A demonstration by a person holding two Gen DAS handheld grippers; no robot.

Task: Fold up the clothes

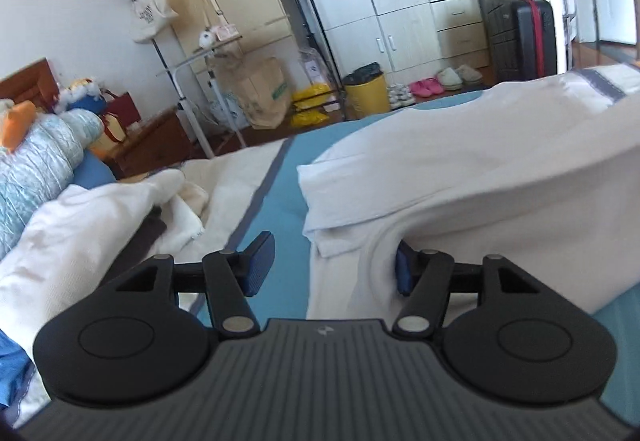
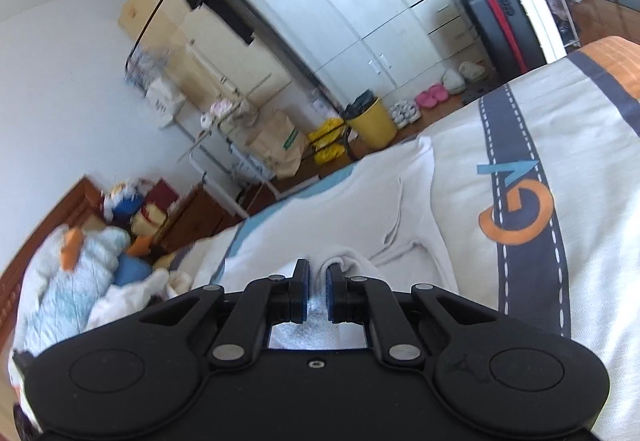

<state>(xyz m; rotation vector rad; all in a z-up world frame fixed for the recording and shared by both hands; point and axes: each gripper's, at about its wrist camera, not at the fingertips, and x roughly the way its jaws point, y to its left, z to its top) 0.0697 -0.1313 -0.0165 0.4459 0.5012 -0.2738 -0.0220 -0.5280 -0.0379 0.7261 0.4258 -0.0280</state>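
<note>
On a bed (image 1: 280,201), a white garment (image 1: 460,181) lies half folded; the right claw (image 2: 318,291) pinches a bunched edge to carry the fold, while the left claw (image 1: 332,265) is spread wide beside it, holding nothing.

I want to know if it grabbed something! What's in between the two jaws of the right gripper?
In the right wrist view, a fold of the white garment is pinched between the jaws of the right gripper.

White garment (image 2: 352,201) underside hidden; clothes rack (image 2: 160,81) blurred.
</note>
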